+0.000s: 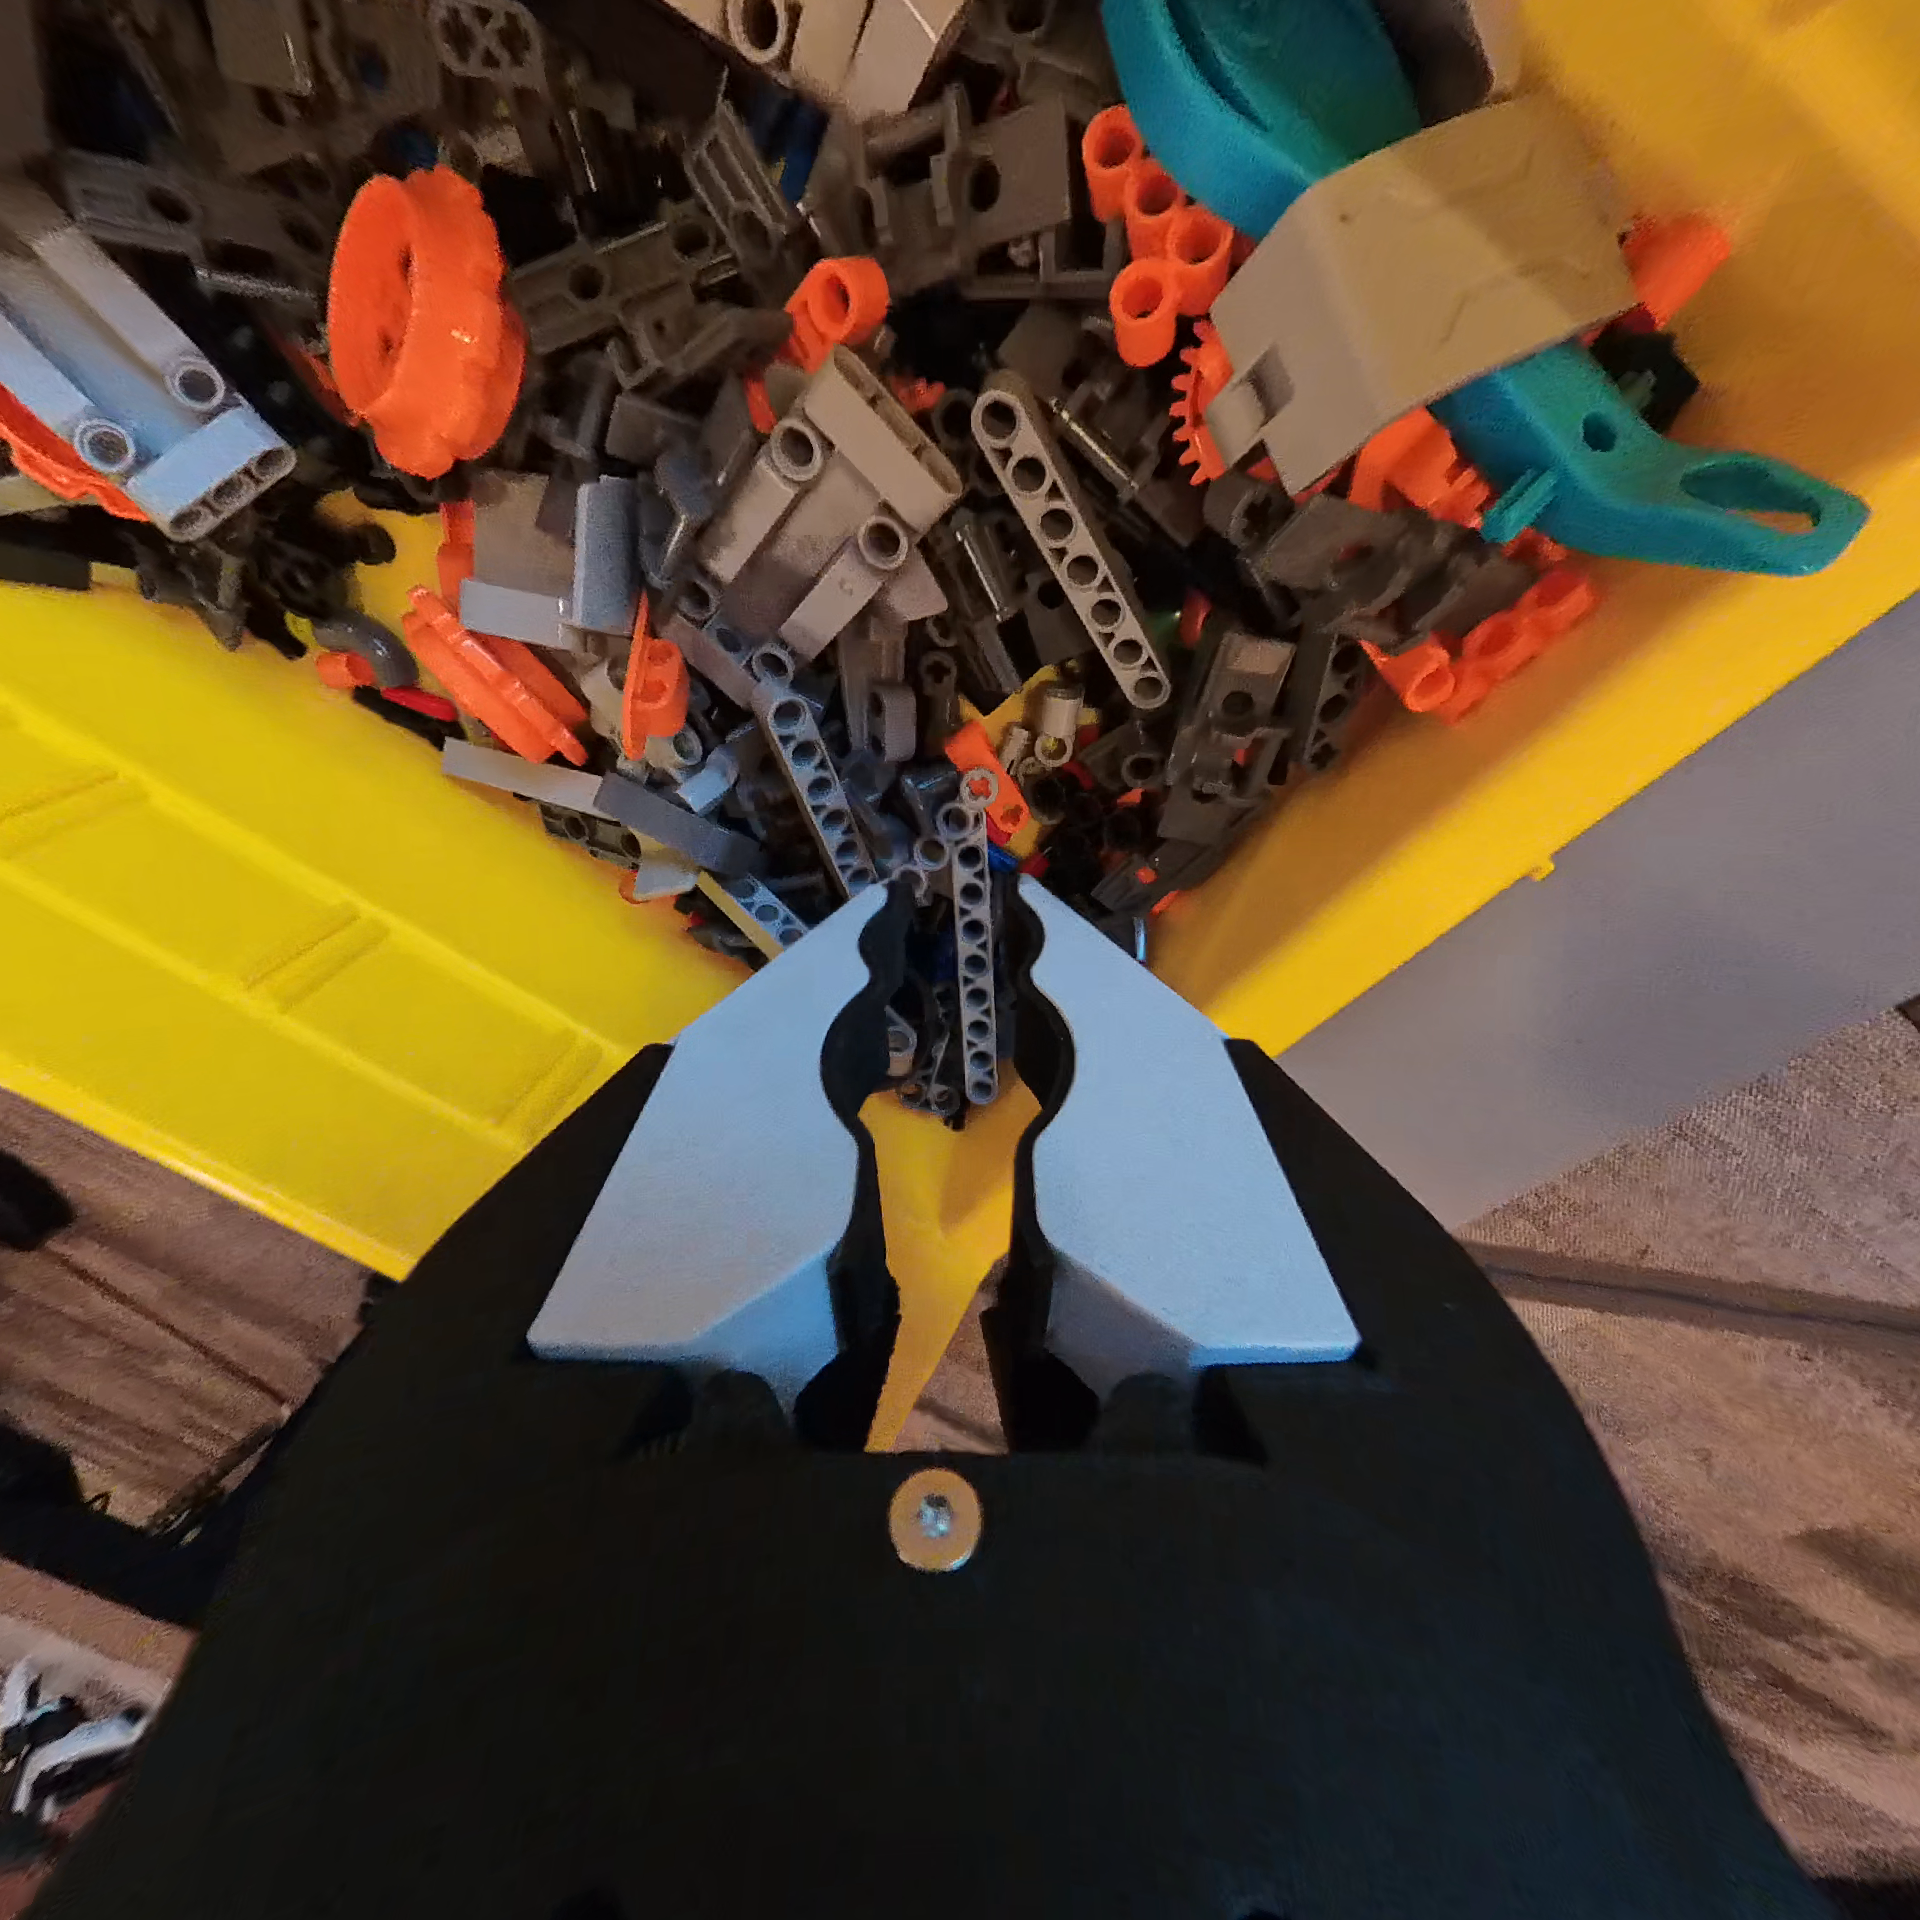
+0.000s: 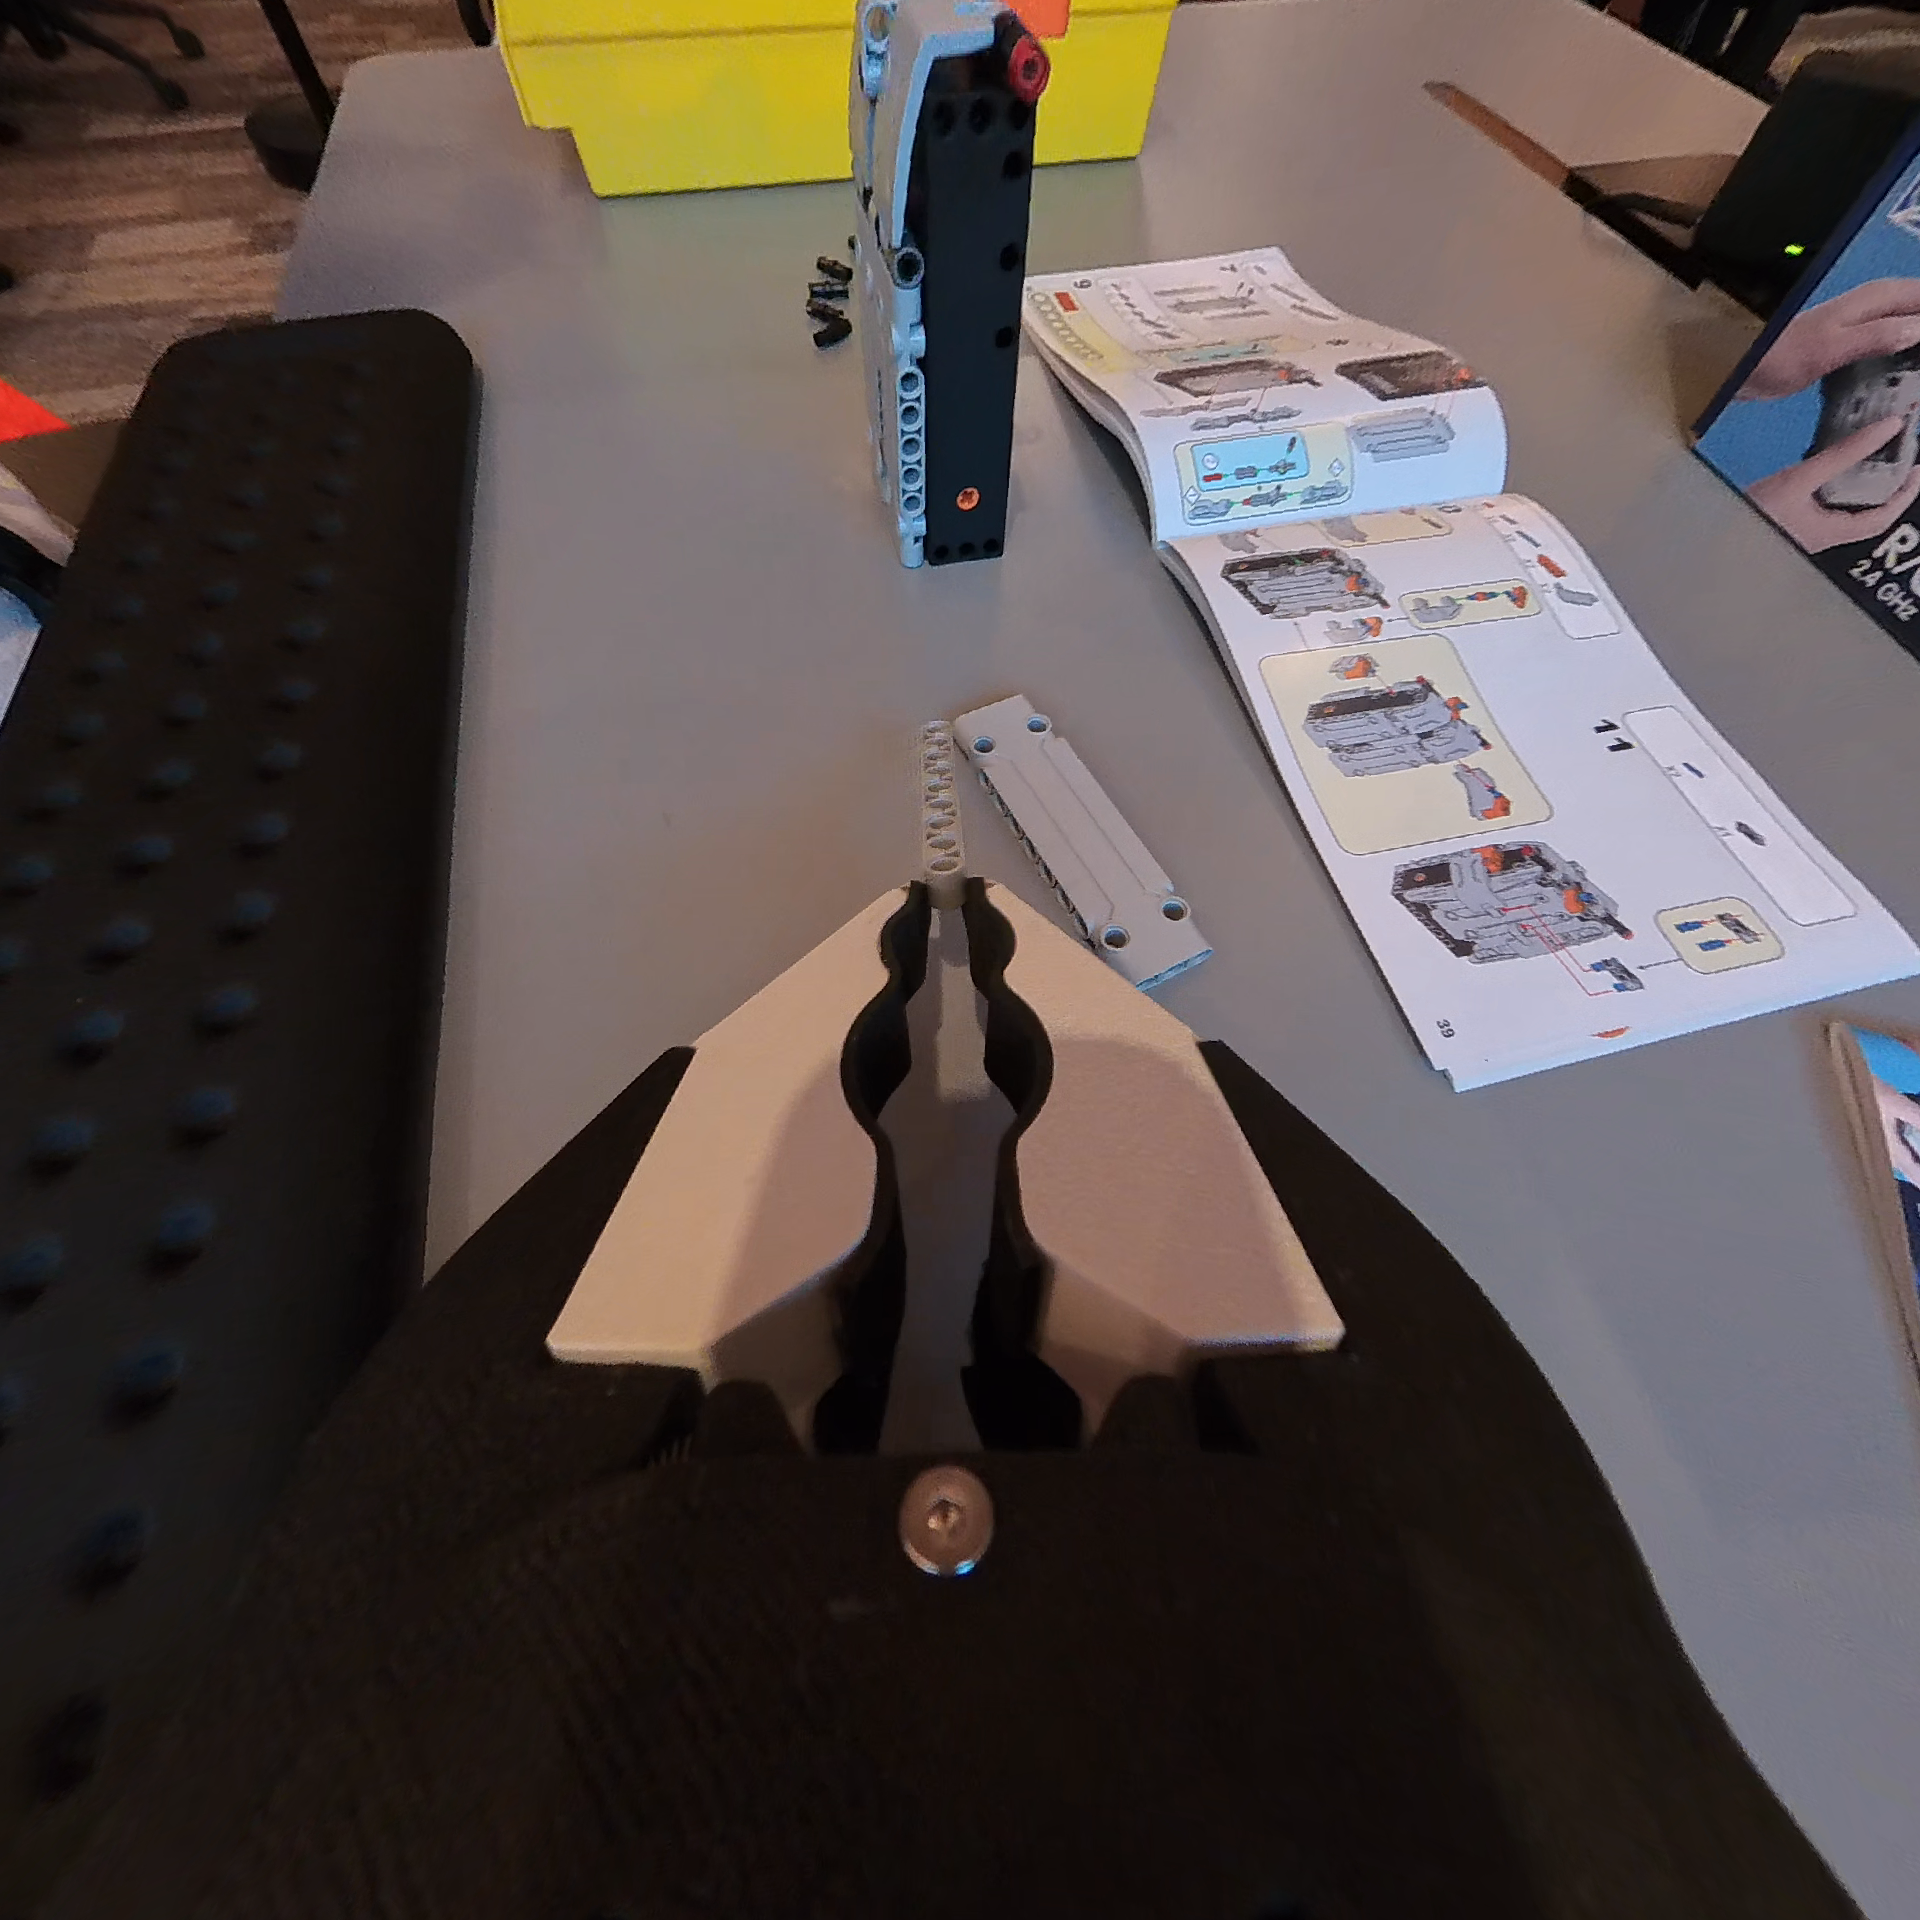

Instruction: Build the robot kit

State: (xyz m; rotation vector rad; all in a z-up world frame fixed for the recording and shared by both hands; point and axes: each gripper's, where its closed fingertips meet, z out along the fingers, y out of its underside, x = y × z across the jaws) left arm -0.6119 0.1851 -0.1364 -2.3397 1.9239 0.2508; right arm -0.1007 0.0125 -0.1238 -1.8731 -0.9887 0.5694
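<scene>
My left gripper (image 1: 954,894) hangs over the near corner of a yellow bin (image 1: 260,883) full of loose grey, black and orange building parts. Its jaws stand a little apart around a long grey holed beam (image 1: 974,966) in the pile, with gaps on both sides of the beam. My right gripper (image 2: 945,896) is shut on the near end of a light grey holed beam (image 2: 938,800), which sticks forward just above the grey table (image 2: 675,623). A flat grey panel piece (image 2: 1081,842) lies on the table just right of that beam.
A tall black and grey assembly (image 2: 951,312) stands upright mid-table, with black pins (image 2: 831,301) beside it. The yellow bin (image 2: 727,94) is behind it. An open instruction booklet (image 2: 1455,675) lies to the right, a blue box (image 2: 1849,416) at far right, and a black studded pad (image 2: 208,831) on the left. The grippers' ends are close to 55 centimetres from one another.
</scene>
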